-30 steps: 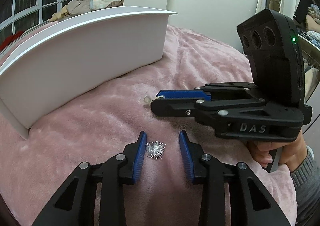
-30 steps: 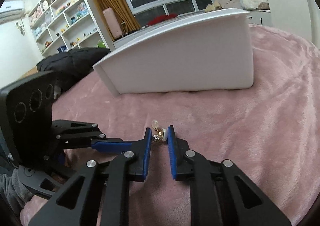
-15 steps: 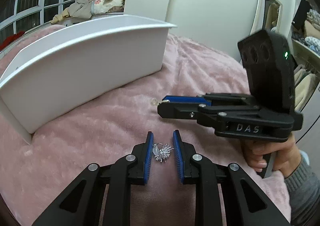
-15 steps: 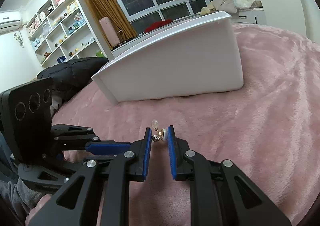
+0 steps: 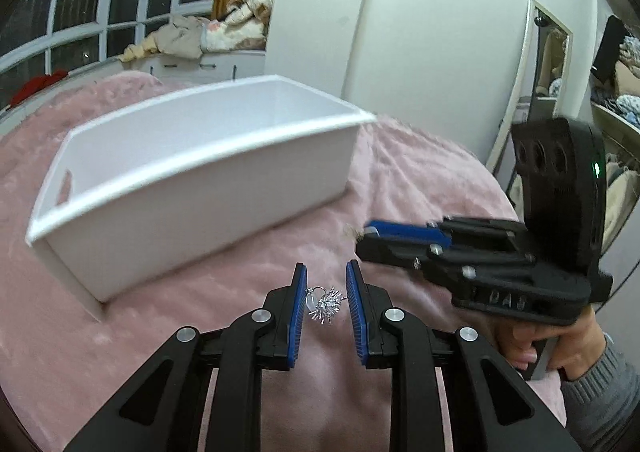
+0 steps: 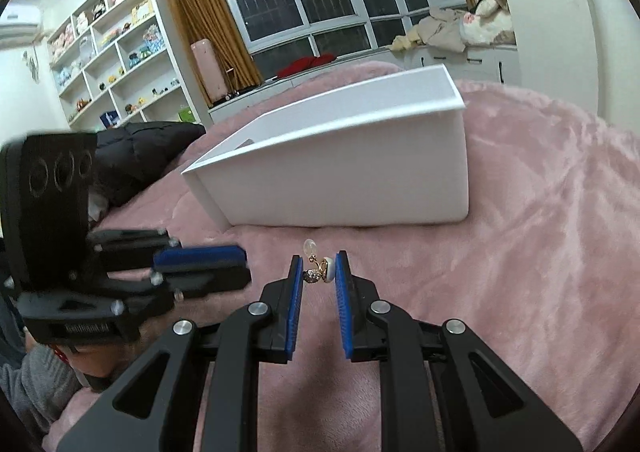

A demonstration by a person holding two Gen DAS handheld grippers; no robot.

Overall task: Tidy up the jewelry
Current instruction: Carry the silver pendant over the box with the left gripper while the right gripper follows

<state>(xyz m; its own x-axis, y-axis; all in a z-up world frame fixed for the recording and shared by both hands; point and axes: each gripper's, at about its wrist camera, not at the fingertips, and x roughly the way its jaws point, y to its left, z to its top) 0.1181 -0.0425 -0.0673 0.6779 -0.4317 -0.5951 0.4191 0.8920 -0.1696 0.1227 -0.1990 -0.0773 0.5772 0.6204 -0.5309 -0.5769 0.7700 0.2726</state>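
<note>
Above the pink bed (image 5: 224, 292), near the white box (image 5: 192, 187), both grippers had just lifted w/ earrings. Left gripper (image 5: 325, 302) was clamped on the silver spiky earring (image 5: 326, 304); right gripper (image 6: 318, 272) was clamped on the gold & white earring (image 6: 320, 270). Pick-up looked done; box prob. next.

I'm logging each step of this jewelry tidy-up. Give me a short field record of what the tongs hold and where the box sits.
left tongs: shut on silver spiky earring
right tongs: shut on gold and white earring
white box: open-topped, on the pink blanket beyond both tongs; what it holds cannot be seen
holder: a person's hand in a grey sleeve grips the right tool
not yet done: neither earring is in the box
</note>
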